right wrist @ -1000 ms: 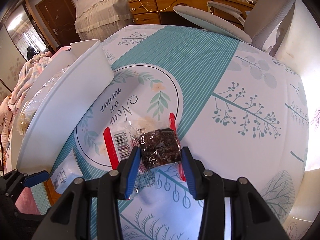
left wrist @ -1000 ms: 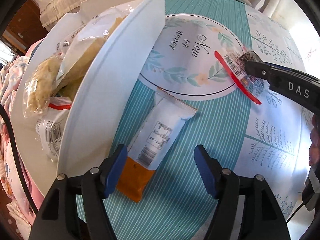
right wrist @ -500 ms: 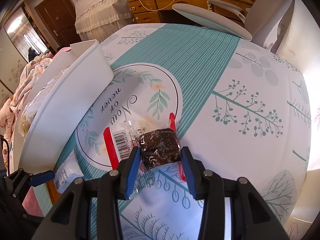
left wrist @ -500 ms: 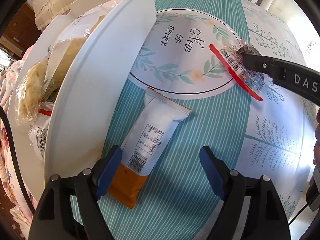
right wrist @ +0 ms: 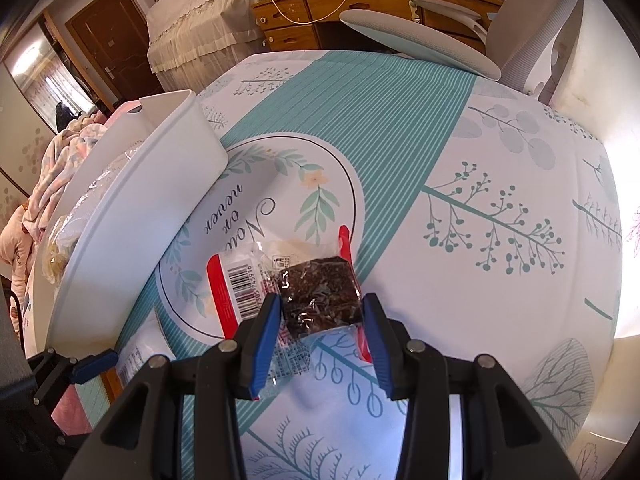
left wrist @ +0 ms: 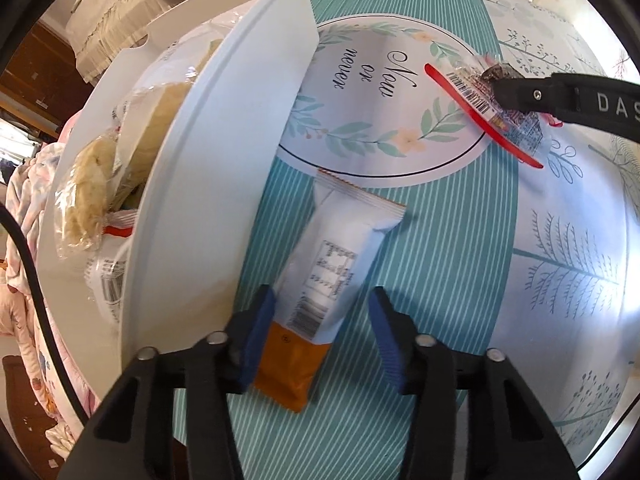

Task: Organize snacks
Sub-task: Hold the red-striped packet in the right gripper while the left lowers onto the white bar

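- Blue-padded left gripper (left wrist: 320,330) is closing around the white-and-orange snack bar (left wrist: 326,276); its pads are not yet pressing. The bar lies on the tablecloth (left wrist: 440,240) beside the white bin (left wrist: 224,184).
- Right gripper (right wrist: 320,324) clamps the dark snack packet (right wrist: 316,292) near the tablecloth's printed circle.

Bright daylight glares from the right, fisheye edges curve darkly, with slight motion blur.
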